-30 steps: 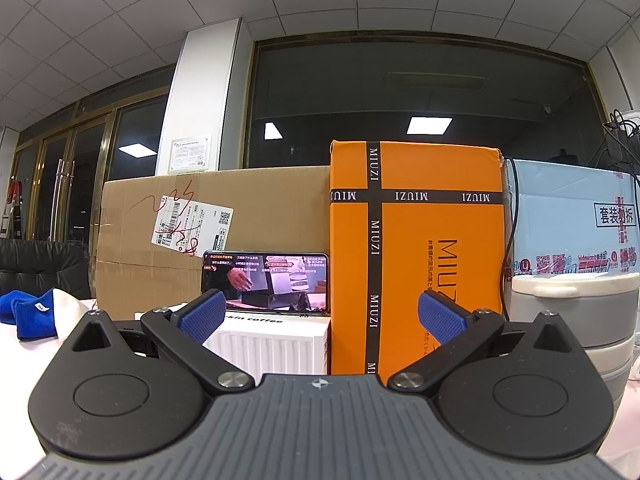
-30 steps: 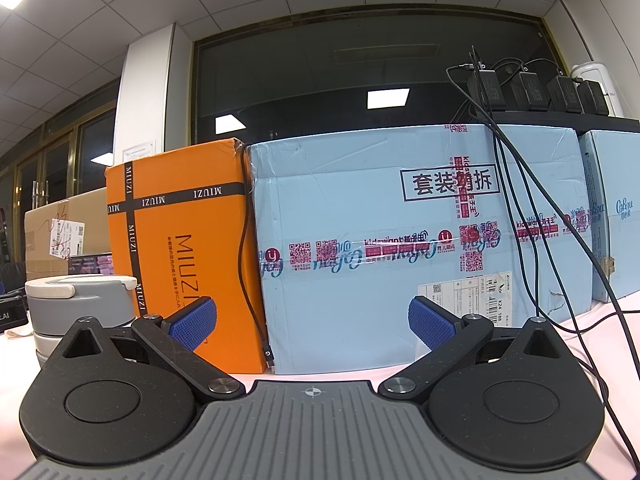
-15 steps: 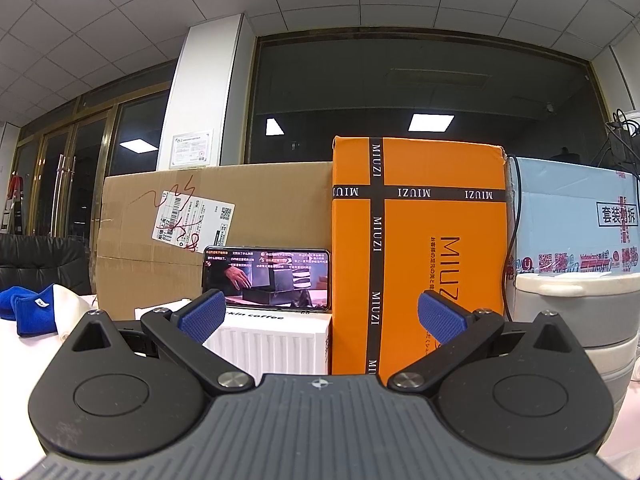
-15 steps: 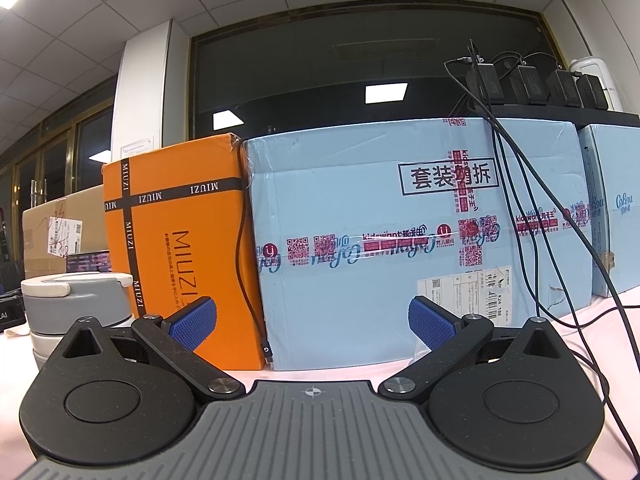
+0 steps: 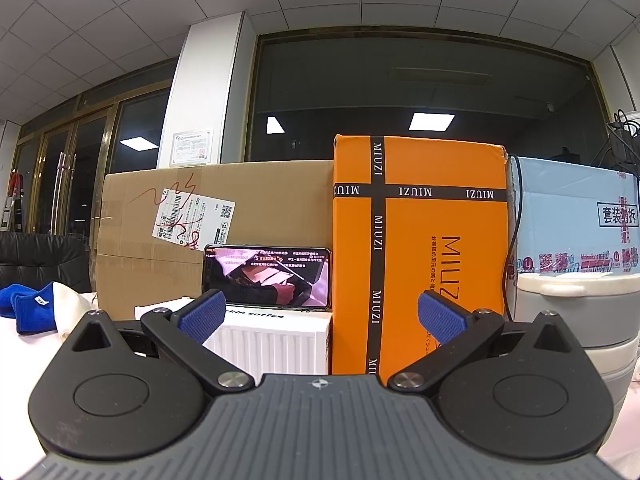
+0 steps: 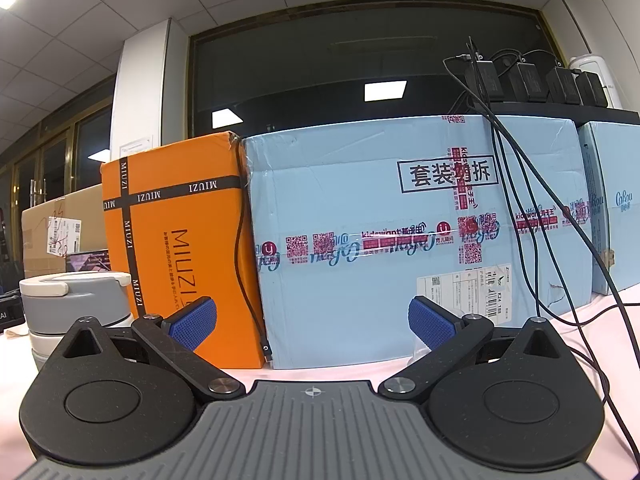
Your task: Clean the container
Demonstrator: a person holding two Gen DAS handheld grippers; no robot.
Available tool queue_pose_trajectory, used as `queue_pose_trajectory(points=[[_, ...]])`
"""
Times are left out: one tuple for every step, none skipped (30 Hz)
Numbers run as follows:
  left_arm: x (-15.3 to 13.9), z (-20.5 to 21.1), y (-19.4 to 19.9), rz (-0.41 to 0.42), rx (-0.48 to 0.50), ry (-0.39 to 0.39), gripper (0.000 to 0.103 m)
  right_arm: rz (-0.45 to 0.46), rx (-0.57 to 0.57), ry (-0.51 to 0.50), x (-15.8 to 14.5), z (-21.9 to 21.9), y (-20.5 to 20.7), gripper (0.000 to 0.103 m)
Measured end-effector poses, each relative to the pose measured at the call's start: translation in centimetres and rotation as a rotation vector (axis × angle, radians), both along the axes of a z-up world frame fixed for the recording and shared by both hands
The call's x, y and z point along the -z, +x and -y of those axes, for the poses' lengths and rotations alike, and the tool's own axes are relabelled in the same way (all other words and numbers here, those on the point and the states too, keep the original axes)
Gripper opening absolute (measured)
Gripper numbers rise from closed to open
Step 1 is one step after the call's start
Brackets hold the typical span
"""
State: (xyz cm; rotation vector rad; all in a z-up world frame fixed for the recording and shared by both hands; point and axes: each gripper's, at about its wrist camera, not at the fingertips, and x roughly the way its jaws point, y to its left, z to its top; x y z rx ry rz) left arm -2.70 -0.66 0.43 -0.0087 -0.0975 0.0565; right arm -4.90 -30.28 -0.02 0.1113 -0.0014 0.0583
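From the left wrist view, the left gripper (image 5: 319, 314) sits low over the desk (image 5: 24, 344) with its jaws spread wide and nothing between the blue ribbed pads (image 5: 202, 314). By my reading the task has barely begun: no cloth is in hand and the container (image 5: 580, 320) is untouched. It stands toward the right edge of this view, a grey and white stacked plastic tub, round-bodied, with a smooth pale lid and a lug at the rim. A folded blue cloth (image 5: 28, 308), soft and fleecy, lies toward the desk's left side, well apart from the container. Behind stand a matte brown carton (image 5: 260, 216), a glossy orange box (image 5: 420, 248) and a phone (image 5: 267, 276) propped on a ribbed white box (image 5: 276, 344).

From the right wrist view, the right gripper (image 6: 312, 322) is likewise spread and empty. The container (image 6: 74, 300) is at the far left here, just beside the orange box (image 6: 176, 248); a pale blue taped carton (image 6: 400, 240) fills the middle, black cables (image 6: 536, 208) trailing over it.

The next move likely calls for fetching the cloth with one gripper and steadying the container with the other.
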Motion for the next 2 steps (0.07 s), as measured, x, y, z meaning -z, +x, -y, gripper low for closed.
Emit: queue_pose_trajectory(points=[[0.0,0.0,-0.01,0.0,0.0,-0.001,0.103,0.0,0.0,0.0,0.0,0.0,0.01,0.103],[0.0,-0.01,-0.02,0.0,0.0,-0.002,0.103,0.0,0.0,0.0,-0.01,0.01,0.02,0.103]])
